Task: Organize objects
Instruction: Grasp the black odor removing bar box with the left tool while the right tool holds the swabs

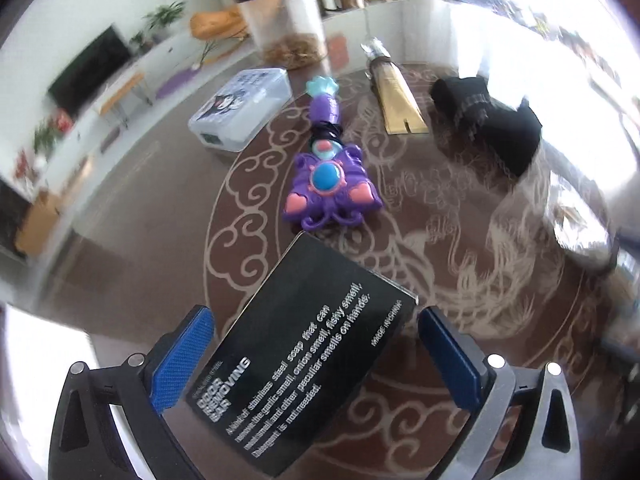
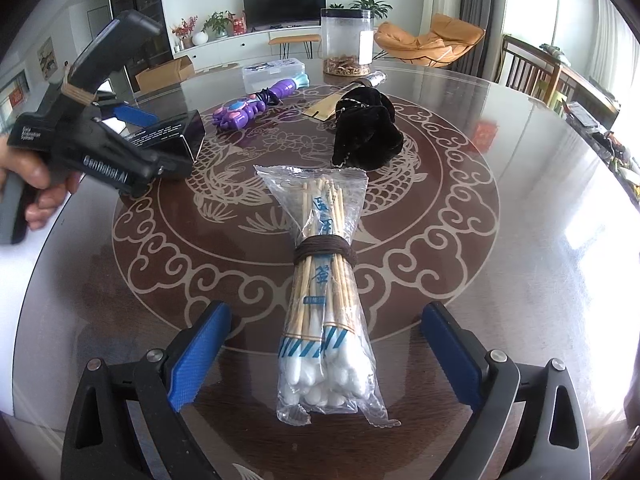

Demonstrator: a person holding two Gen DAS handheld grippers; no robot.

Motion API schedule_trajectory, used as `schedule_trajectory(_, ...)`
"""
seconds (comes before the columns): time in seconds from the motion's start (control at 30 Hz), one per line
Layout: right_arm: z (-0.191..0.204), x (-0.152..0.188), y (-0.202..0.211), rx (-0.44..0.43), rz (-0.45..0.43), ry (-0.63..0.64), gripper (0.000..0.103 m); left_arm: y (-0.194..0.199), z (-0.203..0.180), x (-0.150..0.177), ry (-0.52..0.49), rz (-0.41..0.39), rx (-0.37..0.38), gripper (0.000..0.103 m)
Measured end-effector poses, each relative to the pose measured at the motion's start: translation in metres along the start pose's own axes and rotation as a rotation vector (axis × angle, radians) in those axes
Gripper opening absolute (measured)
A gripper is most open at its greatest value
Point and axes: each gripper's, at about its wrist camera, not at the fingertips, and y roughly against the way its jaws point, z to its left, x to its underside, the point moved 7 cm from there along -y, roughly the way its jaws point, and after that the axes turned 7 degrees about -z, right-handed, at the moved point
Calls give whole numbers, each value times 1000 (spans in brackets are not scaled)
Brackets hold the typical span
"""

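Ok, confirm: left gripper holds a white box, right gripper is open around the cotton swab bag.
The box in the left gripper is black, not white; the left wrist view shows it. The right gripper is open around the cotton swab bag.

Over on the near side, the desk [image 2: 500,280] lies bare to the right of the bagged cotton swabs [image 2: 326,300], with open glass all the way to the rim. The bag lies between the right gripper's [image 2: 326,354] spread fingers. Beyond it the black velvet pouch [image 2: 366,136] blocks the middle. The purple toy wand [image 1: 326,164] lies just ahead of the black box [image 1: 308,364] between the left gripper's [image 1: 316,360] fingers, the clear lidded box [image 1: 240,108] to its left and the tall jar [image 1: 284,20] behind.
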Motion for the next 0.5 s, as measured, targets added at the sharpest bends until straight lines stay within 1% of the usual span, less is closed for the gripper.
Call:
schedule_trajectory(0.07, 0, 0, 0, -3, 0, 0, 98, 2, 5, 0, 46, -17, -32, 90)
schedule_trajectory(0.1, 1, 0, -1, -5, 1, 0, 98, 6, 5, 1, 58, -32, -54, 79)
schedule_trajectory(0.17, 1, -1, -1, -7, 1, 0, 99, 15, 6, 5, 99, -54, -111, 67)
schedule_trajectory(0.2, 1, -1, -1, -10, 1, -1, 99, 20, 4, 9, 134, -64, -122, 62)
schedule_trajectory(0.33, 1, -1, -1, -12, 1, -1, 100, 43, -14, 33, 281, -61, -174, 60)
schedule_trajectory(0.43, 1, -1, -1, -16, -1, -5, 100, 67, -43, 66, 385, -85, -220, 60)
schedule_trajectory(0.47, 1, -1, -1, -18, -1, -7, 100, 77, -55, 81, 426, -95, -225, 60)
schedule_trajectory(0.5, 1, -1, -1, -20, -2, -8, 100, 82, -64, 97, 462, -89, -215, 60)
